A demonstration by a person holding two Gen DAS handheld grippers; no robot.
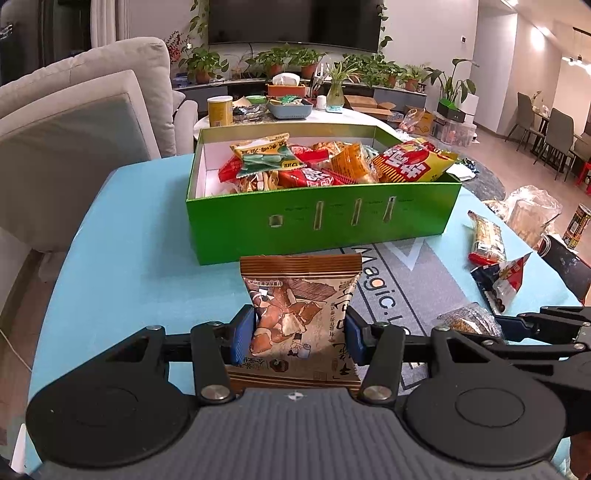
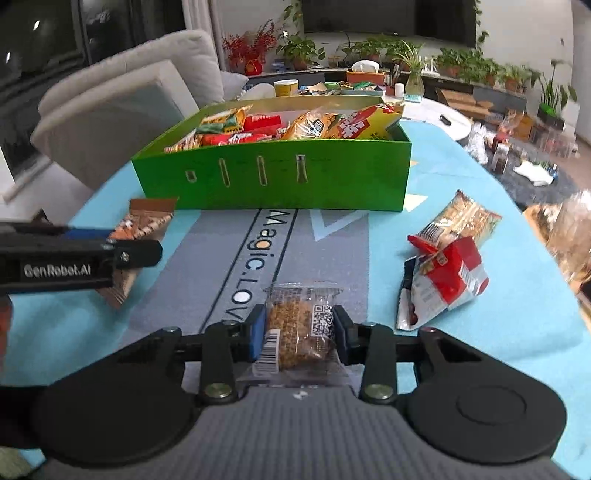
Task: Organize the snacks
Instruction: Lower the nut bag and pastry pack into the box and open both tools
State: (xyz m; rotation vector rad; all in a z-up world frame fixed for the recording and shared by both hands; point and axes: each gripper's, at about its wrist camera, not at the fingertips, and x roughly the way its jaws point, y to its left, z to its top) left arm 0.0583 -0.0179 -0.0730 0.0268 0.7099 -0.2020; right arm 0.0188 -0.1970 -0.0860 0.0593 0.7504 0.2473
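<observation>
L gripper [image 1: 301,334] clamped on brown snack pack [image 1: 301,295], held just in front of green box [image 1: 321,221], prob staged for drop-in. R gripper [image 2: 300,332] pads straddle clear grain bar [image 2: 299,332] on mat; contact looks made, can't confirm firm grip. Red packs [image 2: 448,277] lie loose to its right, not yet sorted.

Home living room: sofa [image 1: 85,110] at left, TV [image 1: 293,20] top centre over potted plants [image 1: 288,61], dining chairs [image 1: 554,133] far right.
</observation>
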